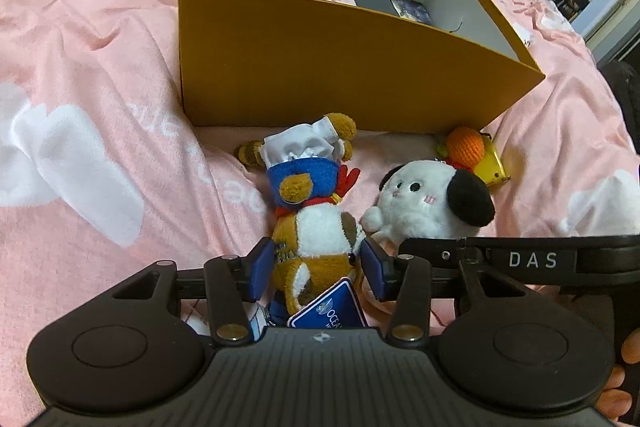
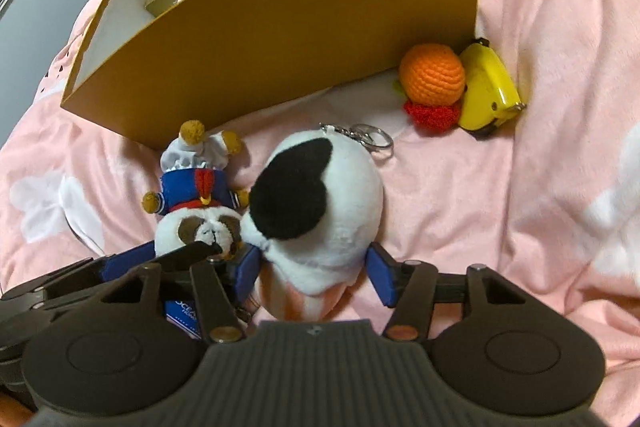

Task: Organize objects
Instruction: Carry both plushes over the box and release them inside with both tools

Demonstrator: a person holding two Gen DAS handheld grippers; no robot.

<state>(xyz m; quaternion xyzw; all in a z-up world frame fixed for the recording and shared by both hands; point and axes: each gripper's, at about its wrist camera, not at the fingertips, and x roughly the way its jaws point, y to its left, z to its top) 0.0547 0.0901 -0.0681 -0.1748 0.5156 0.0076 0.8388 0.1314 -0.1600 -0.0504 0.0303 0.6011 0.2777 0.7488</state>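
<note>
Open mustard-yellow cardboard box [image 1: 340,67] on the pink bedspread; at its 6 o'clock, a squishy white-and-black plush dog [image 2: 316,211], right gripper [image 2: 316,275] straddling it, apparently not yet squeezing. Left gripper [image 1: 316,267] pinches the soft brown sailor-suit plush [image 1: 316,227] mid-body.

Left claw [image 1: 316,269] grips sailor plush [image 1: 316,227] beside box [image 1: 320,67].
</note>
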